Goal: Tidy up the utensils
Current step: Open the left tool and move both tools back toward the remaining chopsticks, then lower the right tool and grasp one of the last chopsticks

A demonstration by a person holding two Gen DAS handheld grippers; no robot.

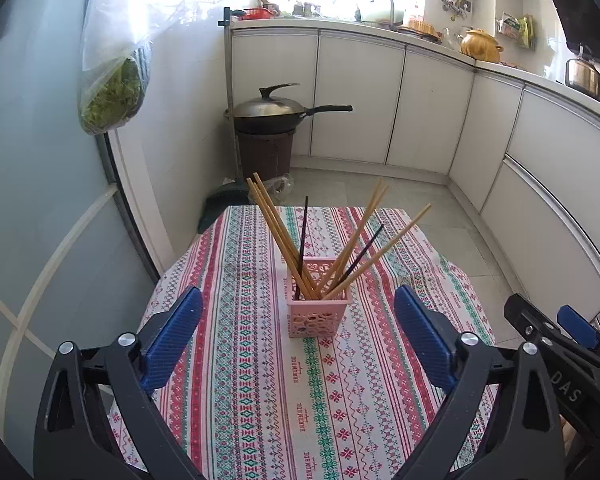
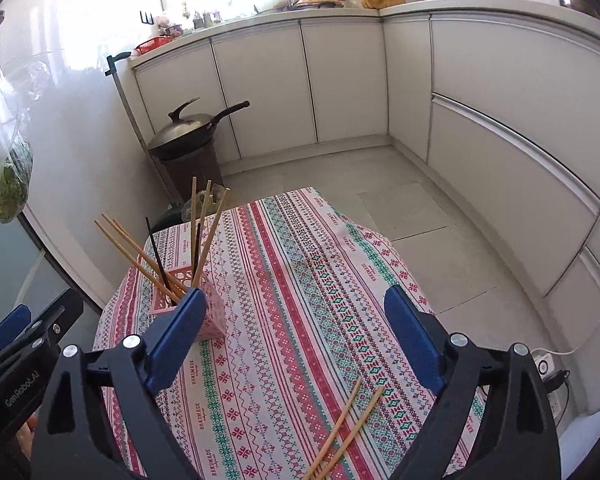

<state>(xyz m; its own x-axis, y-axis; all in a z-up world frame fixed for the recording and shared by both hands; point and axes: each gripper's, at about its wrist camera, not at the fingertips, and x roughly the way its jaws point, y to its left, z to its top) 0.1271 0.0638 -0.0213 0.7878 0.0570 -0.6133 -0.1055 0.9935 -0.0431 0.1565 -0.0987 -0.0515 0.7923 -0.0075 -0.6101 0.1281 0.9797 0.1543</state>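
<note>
Chopsticks [image 1: 300, 240] stand in our pink basket [image 1: 319, 316], mid-frame; two more chopsticks [image 2: 346, 432] lie lower right; our left gripper [image 1: 298, 334] and right gripper [image 2: 296, 336] gape wide, empty.

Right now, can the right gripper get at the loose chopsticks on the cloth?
Probably yes: the right gripper is open and empty, and the loose chopsticks lie bare on the cloth below it, nothing between.

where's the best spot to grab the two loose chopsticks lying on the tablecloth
Probably mid-shaft on the loose chopsticks, coming down from above with the open right gripper, jaws across their length. They lie flat and close together on the tablecloth, so one pinch could take both.
</note>
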